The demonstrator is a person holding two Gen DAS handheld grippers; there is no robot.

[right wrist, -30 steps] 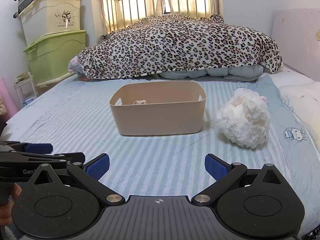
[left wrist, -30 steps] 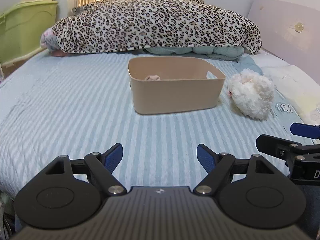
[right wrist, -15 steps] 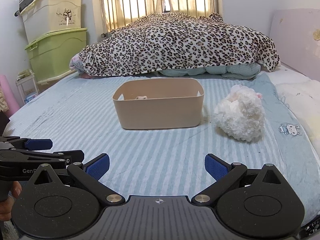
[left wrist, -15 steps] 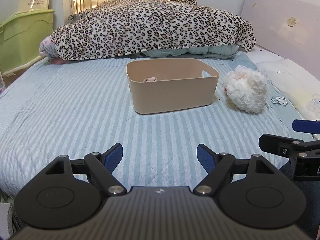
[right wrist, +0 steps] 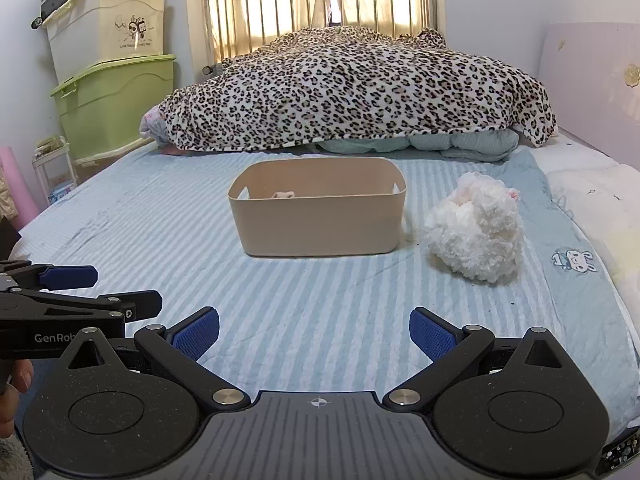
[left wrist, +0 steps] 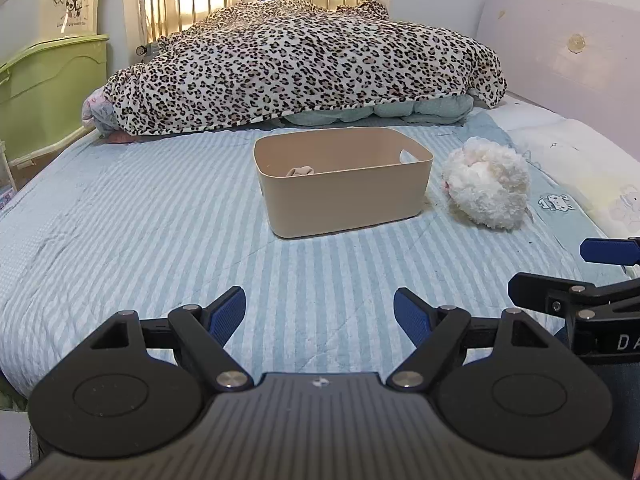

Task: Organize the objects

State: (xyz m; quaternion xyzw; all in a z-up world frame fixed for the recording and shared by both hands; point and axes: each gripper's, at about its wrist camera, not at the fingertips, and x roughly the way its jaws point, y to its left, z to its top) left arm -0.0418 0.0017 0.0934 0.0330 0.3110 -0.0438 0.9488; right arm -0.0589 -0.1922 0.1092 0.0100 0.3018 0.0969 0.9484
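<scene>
A beige plastic bin stands on the striped blue bed. A small beige item lies inside it. A fluffy white plush toy lies just right of the bin. My left gripper is open and empty, low over the bed's near part, well short of the bin. My right gripper is open and empty, beside the left one. Each gripper shows at the edge of the other's view.
A leopard-print blanket is heaped over bedding at the far end. Green and cream storage boxes with a suitcase on top stand at the left wall. A pale headboard panel and a white pillow are at the right.
Both grippers have drawn back and risen a little; the bin and plush look smaller and farther. Both stay open and empty.
</scene>
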